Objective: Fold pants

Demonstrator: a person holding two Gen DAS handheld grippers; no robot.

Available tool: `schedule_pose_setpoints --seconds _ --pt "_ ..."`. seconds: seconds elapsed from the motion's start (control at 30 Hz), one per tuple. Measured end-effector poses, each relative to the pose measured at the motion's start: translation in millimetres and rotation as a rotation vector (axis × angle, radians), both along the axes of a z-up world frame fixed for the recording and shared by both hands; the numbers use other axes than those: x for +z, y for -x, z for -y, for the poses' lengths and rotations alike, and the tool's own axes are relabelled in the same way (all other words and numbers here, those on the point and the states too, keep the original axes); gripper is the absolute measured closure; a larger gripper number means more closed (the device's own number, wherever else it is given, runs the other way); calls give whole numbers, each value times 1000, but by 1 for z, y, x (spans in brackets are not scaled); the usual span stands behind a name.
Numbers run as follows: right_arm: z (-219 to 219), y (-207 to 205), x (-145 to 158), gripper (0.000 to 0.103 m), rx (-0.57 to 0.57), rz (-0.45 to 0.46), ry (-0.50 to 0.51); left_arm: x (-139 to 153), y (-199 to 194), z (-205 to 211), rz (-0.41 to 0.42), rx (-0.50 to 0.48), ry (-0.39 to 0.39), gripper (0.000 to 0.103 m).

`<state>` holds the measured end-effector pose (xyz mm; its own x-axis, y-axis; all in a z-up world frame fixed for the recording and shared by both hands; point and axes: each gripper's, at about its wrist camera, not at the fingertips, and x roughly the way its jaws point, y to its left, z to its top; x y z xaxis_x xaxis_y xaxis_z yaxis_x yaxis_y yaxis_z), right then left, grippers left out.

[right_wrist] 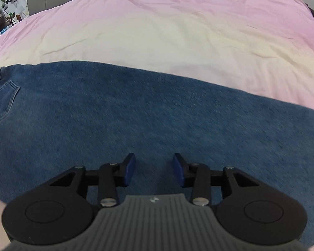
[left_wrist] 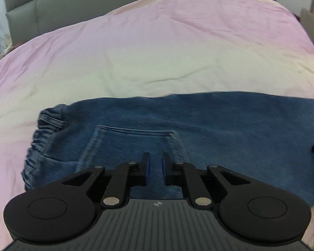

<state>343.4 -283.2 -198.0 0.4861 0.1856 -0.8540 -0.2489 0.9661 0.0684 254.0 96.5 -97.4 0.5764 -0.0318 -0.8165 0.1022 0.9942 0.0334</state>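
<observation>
The pants point(right_wrist: 146, 113), blue denim, lie flat across the near part of the bed point(left_wrist: 157, 48), folded lengthwise so one leg covers the other; the gathered waistband point(left_wrist: 41, 138) sits at the left end with a back pocket point(left_wrist: 134, 144) facing up, and the legs run off to the right.

The left gripper point(left_wrist: 156, 167) hovers over the pocket, its fingers point(left_wrist: 145, 167) drawn close with only a narrow slit between them and no cloth in it; the right gripper point(right_wrist: 153, 171) hangs above the middle of the leg, its fingers point(right_wrist: 129, 171) partly apart and likewise holding nothing.

Several things could go wrong from here, as I judge it; the left fingers are too nearly closed to take the thick waistband unless they spread first, and they could simply push the denim into a ridge; a pinch on flat cloth may catch only the top layer, so the two legs would slide apart on lifting; the bedcover is loose and wrinkled, so it might be caught up with the denim; uneven lifting by the two hands would skew the fold.
</observation>
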Motion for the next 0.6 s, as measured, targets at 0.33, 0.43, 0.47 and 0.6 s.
schedule_pose_setpoints --seconds 0.33,0.43,0.47,0.6 --pt "133 73 4 103 -116 29 20 -31 69 87 -75 -162 -50 91" --pt "161 76 -3 103 -173 -3 -90 -52 71 103 -91 -188 -158 91" --pt "166 76 -4 103 -188 -2 -118 -53 68 109 -90 -208 -217 91" --pt "186 96 9 89 -253 45 -196 -30 65 127 -92 -219 -243 93"
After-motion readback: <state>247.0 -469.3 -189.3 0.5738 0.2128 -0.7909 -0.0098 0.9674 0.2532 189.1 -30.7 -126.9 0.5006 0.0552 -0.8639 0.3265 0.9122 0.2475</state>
